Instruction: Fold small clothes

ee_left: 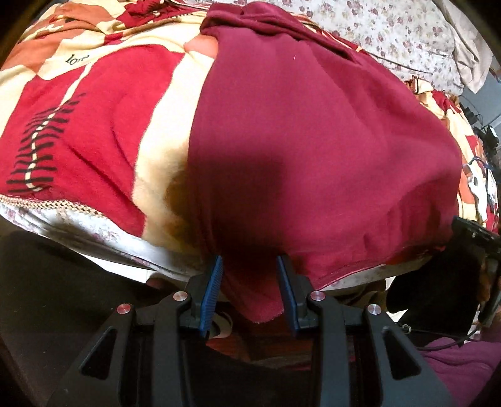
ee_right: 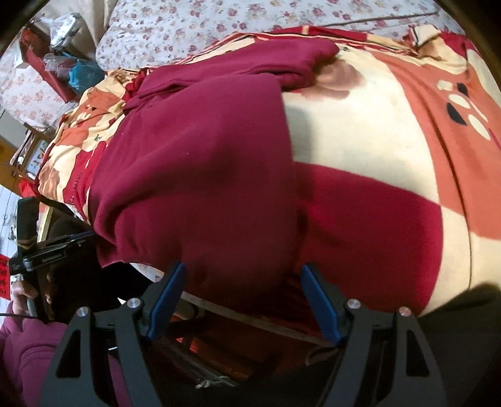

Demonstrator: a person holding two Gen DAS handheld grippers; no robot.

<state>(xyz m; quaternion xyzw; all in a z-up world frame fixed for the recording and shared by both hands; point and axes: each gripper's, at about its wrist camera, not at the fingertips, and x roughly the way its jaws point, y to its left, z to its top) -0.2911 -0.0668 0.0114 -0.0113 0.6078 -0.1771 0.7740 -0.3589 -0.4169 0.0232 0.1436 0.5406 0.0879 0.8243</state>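
One short word in dark lettering, seemingly "love", is printed on a cream patch of the blanket in the left wrist view. In the right wrist view only its first letters can be seen beside the maroon garment, which hides the rest. No other text can be read.

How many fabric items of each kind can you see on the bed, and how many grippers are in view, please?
Maroon garment: 1
Patterned red-and-cream blanket: 1
Floral sheet: 1
Grippers, left gripper and right gripper, both open at the garment's near edge: 2
Total: 5
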